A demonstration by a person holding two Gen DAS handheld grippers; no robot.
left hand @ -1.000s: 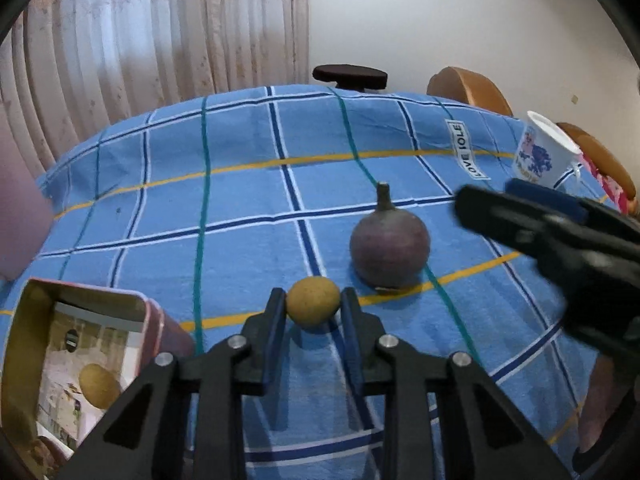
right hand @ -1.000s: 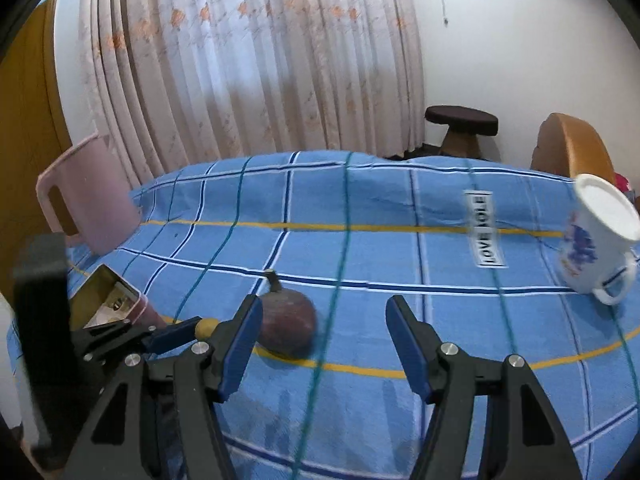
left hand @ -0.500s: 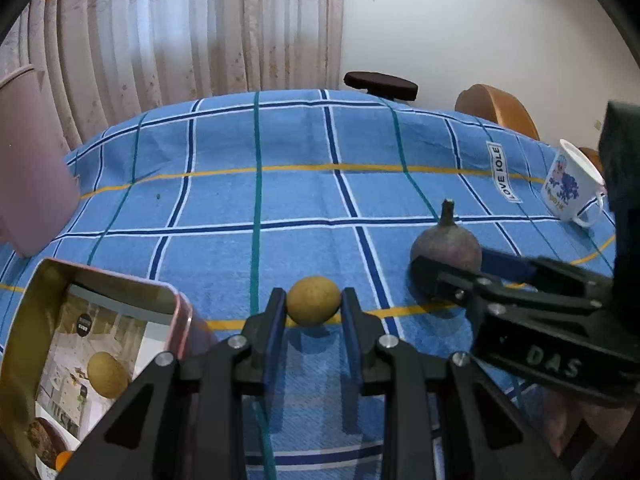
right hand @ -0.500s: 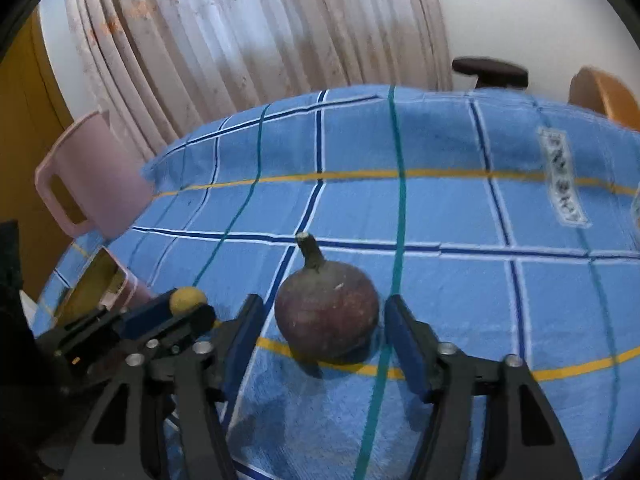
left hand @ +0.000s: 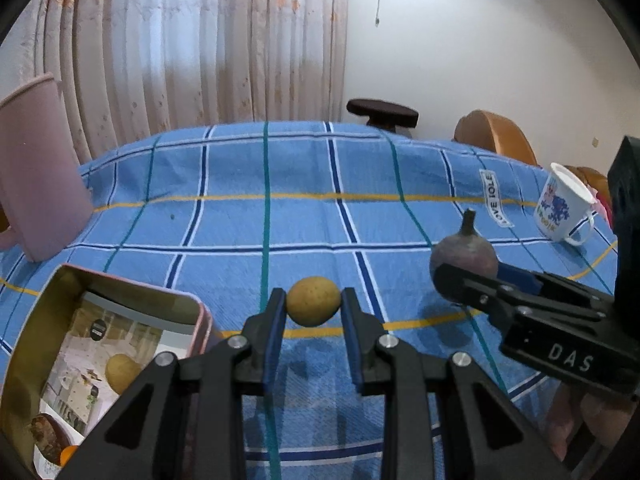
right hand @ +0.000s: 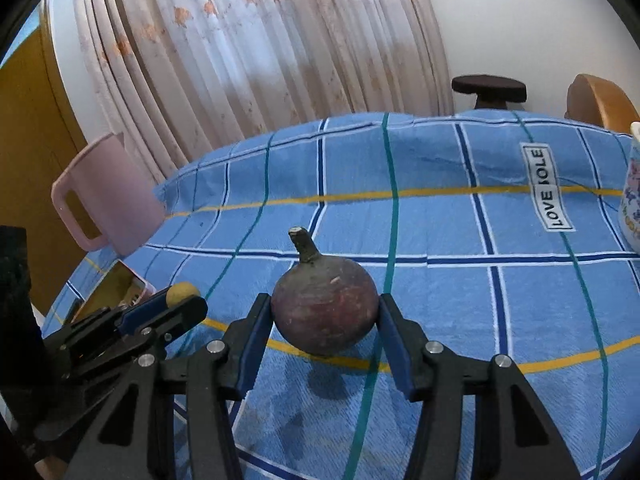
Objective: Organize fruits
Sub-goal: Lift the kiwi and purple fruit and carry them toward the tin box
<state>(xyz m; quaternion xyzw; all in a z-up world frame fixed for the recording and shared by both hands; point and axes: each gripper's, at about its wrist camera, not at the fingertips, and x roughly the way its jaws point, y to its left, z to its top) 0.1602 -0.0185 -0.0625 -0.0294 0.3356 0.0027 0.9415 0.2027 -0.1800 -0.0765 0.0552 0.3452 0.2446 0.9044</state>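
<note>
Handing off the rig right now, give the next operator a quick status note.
Left gripper: shut on the small yellow fruit, held above the cloth beside the open tin.
Right gripper: shut on the purple fruit, just above the tablecloth.
Done: one yellow fruit already lies in the tin.
Left: probably drop both held fruits into the tin.

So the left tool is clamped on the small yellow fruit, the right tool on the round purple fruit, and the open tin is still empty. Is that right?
Not quite: the open tin is not empty. The left wrist view shows a yellow fruit and other items already lying inside it. The rest holds: the left tool is clamped on the small yellow fruit, the right tool on the round purple fruit.
</note>
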